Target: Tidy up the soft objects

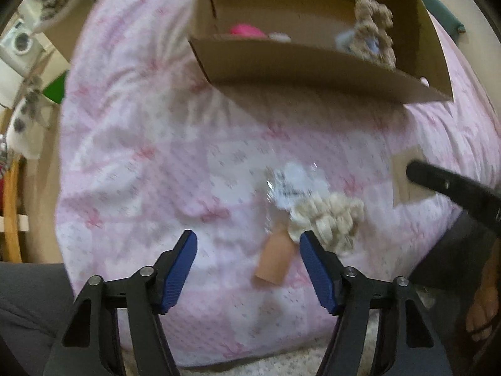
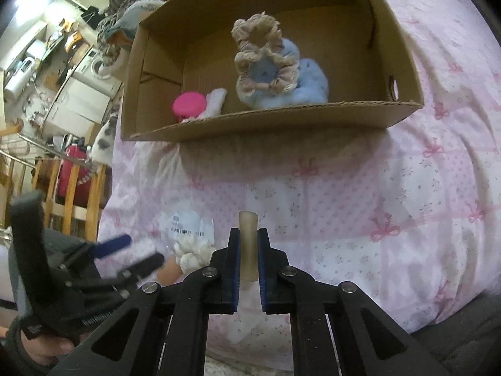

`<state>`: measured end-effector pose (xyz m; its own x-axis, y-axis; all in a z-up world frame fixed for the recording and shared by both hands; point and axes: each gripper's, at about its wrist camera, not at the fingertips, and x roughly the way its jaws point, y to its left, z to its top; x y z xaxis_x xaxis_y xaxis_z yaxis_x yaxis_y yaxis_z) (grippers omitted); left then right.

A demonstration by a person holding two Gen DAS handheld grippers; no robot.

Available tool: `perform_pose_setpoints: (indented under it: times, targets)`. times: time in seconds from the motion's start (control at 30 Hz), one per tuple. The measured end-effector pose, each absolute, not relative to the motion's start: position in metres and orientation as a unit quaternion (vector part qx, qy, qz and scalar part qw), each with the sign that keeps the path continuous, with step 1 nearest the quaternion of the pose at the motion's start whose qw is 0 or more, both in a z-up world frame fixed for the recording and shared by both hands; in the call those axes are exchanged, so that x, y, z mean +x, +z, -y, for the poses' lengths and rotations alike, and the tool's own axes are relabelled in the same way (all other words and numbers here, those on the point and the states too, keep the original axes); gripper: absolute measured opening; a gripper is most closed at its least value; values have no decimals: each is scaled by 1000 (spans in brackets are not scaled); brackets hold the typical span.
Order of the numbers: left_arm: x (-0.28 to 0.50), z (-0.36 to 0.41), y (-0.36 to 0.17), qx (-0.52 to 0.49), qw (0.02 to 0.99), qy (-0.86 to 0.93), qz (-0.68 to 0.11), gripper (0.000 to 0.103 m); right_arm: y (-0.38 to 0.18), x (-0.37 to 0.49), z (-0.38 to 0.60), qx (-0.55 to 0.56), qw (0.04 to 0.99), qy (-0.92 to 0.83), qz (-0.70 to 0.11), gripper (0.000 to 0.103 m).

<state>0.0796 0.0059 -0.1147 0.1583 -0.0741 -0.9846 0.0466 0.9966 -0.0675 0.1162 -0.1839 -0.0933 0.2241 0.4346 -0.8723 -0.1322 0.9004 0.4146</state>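
Beige and blue scrunchies [image 2: 266, 62] already sit in the brown cardboard box [image 2: 281, 119]; the right gripper [image 2: 249, 250] clamps a tan soft strip [image 2: 248, 228], the left gripper [image 1: 249, 266] gapes above the bagged cream scrunchie [image 1: 328, 219] lying on the pink bedspread [image 1: 141, 156].

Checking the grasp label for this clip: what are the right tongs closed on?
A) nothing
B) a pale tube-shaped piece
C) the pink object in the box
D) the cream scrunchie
B: the right tongs are clamped on a pale tube-shaped piece; the cream scrunchie lies beside them on the quilt.
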Motion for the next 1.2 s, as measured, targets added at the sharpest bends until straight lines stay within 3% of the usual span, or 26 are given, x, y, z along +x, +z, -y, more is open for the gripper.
perform_pose_setpoints:
  times: [0.07,0.23,0.37,0.4,0.5,0.83,1.2]
  targets:
    - [79,-3,-120,-12,751,-49,-658,58,-91,117,188,131,772,183,-595,11]
    - [77,11,-133,-5,729,-79,-680,31,-91,116,188,135,772,185,-593,11]
    - [75,23,-140,22,725,-87,-683,24,-92,117,188,136,771,180,-595,11]
    - [75,25,-141,26,725,-87,-683,14,-91,116,191,137,772,179,-595,11]
    - [74,18,-137,7,728,-87,-681,6,-90,116,193,138,773,177,-593,11]
    - [67,-23,-114,-56,751,-24,-657,5,-87,116,201,157,774,170,-589,11]
    - [78,-48,-78,-60,815,47,-575,5,-84,115,199,153,780,173,-582,11]
